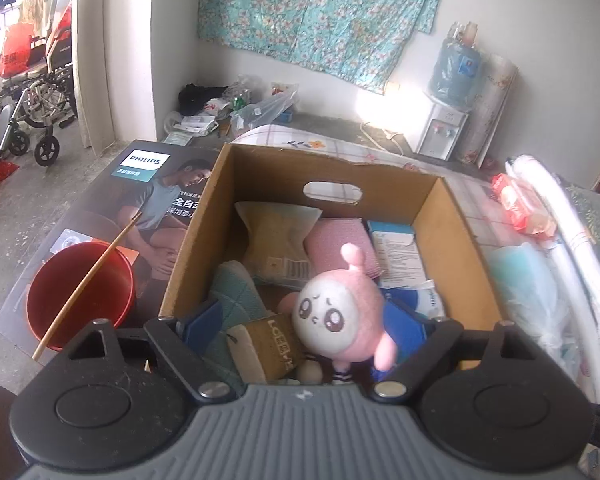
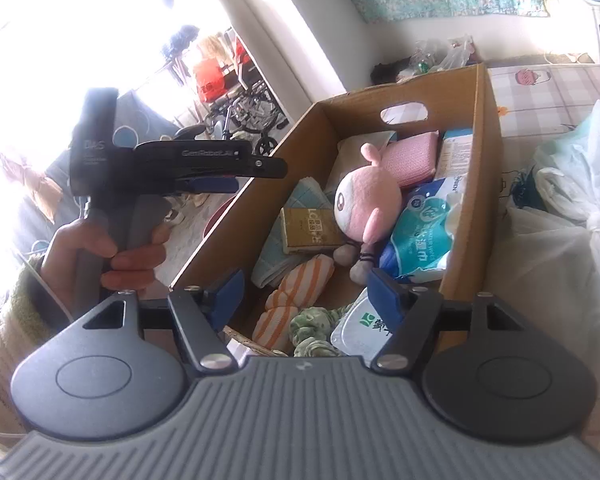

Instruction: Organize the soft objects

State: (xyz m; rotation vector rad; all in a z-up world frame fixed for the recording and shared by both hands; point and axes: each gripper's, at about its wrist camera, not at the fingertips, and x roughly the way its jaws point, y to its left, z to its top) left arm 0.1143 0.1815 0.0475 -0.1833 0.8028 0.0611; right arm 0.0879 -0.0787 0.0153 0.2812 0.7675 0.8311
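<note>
I find both tools released and empty. My left hand-held gripper (image 1: 304, 322) stands with jaws wide over the near end of the cardboard box (image 1: 452, 216), pads clear of everything. My right hand-held gripper (image 2: 308, 292) is likewise spread, nothing between its pads. In the right wrist view the left tool, held in a hand (image 2: 108, 252), sits outside the box at about 9 o'clock.

The box rests on a bed with a checked sheet (image 2: 560, 92). Inside, the pink and white plush toy (image 1: 340, 312) lies near the middle, face up toward the left camera, on top of other goods. A pink cloth (image 1: 340, 244) lies at its 12 o'clock, a teal cloth (image 1: 232, 292) at 9 o'clock, a small brown carton (image 2: 308, 230) just beside its head. An orange striped cloth (image 2: 296, 292) and a green knotted fabric (image 2: 312, 326) lie at the near end, beside a blue wipes pack (image 2: 416, 232).

I judge the plush light, compressible and non-slip; take it across the round head, not the thin ear or limbs. The wipes pack looks slick.
</note>
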